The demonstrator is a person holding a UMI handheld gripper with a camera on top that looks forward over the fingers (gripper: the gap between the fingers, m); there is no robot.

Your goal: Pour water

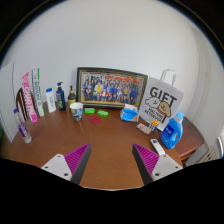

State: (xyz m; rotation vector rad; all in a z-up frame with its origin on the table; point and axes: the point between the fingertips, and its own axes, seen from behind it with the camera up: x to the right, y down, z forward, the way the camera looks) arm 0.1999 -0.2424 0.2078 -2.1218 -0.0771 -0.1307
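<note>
Warm brown wood, smooth and faintly glossy, across the surface [105,150]. Low over its near part, the hand-held gripper [112,161], spread wide, pinching nothing, bare wood between the two fingers; purple pads [77,159] ribbed and wedge-shaped on the inner faces.

Well beyond the fingers, ahead and slightly toward the left one, a small pale cup [76,111], cylindrical, upright on the wood, apart from the gripper; contents not discernible. Just beside it, two flat green round lids or dishes [89,110].

Behind the cup, against the white wall, a dark-framed photograph [111,88] of a group of people, propped upright. To the left, a row of plastic bottles [50,100], white and dark blue, and tall pink-and-white tubes or cartons [30,93] leaning against the wall.

To the right, a white paper bag [162,103] with looped handles and bold black "GIFT" lettering, a blue translucent container [129,114] at its foot, and a blue and white bottle-like item [173,131] nearer the right finger.
</note>
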